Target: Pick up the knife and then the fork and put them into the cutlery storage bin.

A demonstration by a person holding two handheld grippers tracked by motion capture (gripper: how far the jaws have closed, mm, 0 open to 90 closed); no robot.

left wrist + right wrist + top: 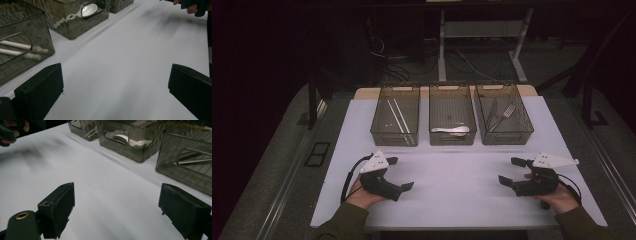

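Cutlery sits in 3 smoky bins at the far side of the white surface (pixel 452 180): chopsticks (pixel 398 116) left, spoon (pixel 453 130) middle, fork (pixel 508 112) right. Left hand-held gripper (pixel 404 179) and right hand-held gripper (pixel 507 172) rest near, jaws spread, grasping nothing. Probably light, stiff and slippery, so pinch mid-handle

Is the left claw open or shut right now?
Open. In the left gripper view the left claw has its two black jaws far apart, bare white table between them, holding nothing.
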